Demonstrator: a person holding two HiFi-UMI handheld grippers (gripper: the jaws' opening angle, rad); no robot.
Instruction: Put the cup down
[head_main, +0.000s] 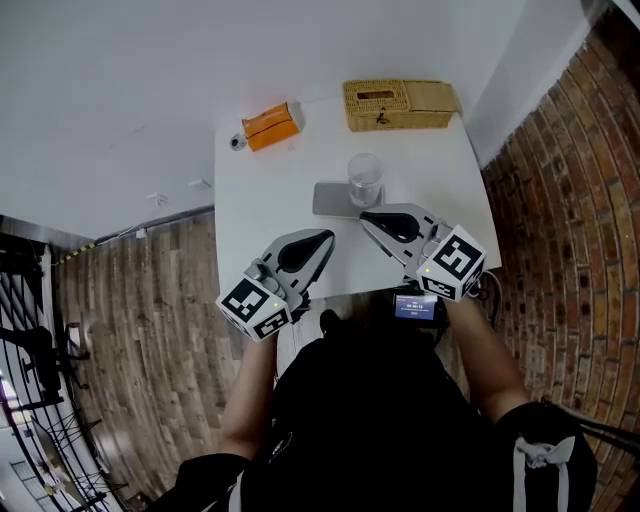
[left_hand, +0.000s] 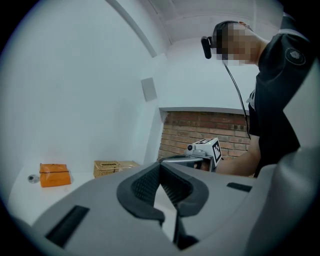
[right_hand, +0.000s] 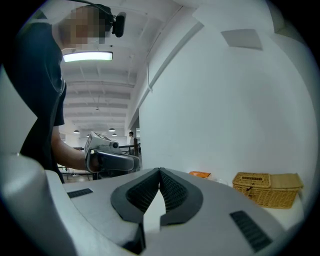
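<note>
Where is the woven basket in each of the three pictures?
Head view: the basket is near the top, a little right of the middle.
Left gripper view: the basket is small and low on the left.
Right gripper view: the basket is low on the right side.
Shared landmark: the orange packet lies to the basket's left in all three.

Counter front (head_main: 250, 215): bare, open for passing.
Centre: cup (head_main: 365, 178) on grey mat (head_main: 330, 200) stands in the way.
Back: orange packet (head_main: 272, 125), wicker basket (head_main: 400, 104); wall (head_main: 120, 80) seemingly close behind.
</note>
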